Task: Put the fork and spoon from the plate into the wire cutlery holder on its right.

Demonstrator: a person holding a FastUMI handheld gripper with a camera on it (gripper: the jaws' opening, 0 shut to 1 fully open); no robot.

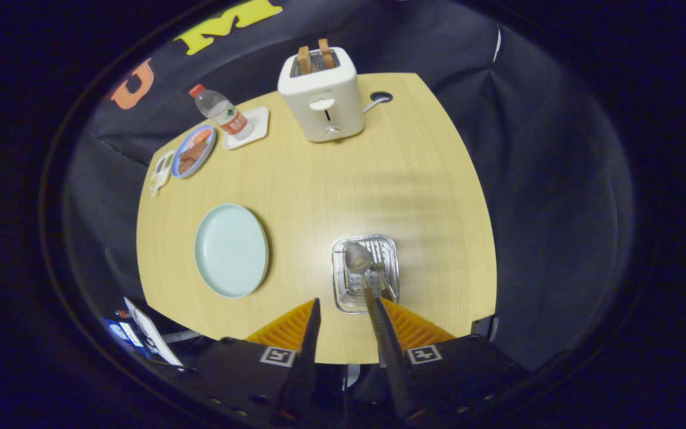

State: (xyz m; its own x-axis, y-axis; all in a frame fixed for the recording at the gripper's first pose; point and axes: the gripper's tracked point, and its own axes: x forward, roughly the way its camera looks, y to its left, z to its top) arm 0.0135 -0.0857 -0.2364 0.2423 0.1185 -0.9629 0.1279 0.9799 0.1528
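**Cutlery in the holder, plate bare**

The gripper [346, 307] hangs above the near side of the table [414, 179], and its fingers stand apart with a plain gap between them and nothing held in that gap. The right finger's tip overlaps the near rim of the wire cutlery holder [392, 250], but whether it touches the wire or merely sits in front of it cannot be told.

Just ahead of the fingers, the holder stands on the table. Inside it the spoon [357, 257] stands with its bowl up, its handle running down toward the right fingertip. Beside the spoon, a second, smaller piece shows in the holder, which is likely the fork [377, 269]; it is too small to read its tines for certain.

To the left of the holder, and well apart from it, the pale blue plate [231, 250] lies with nothing on it. Judging from that, both pieces have been moved and the task looks finished or nearly so; what seems left is only to draw the gripper clear of the holder without knocking the handles.

Beyond, at the far side of the table, stand a toaster [322, 95] with two slices in it, a water bottle [221, 111] on a white coaster [255, 122], and a small dish of food [193, 151].
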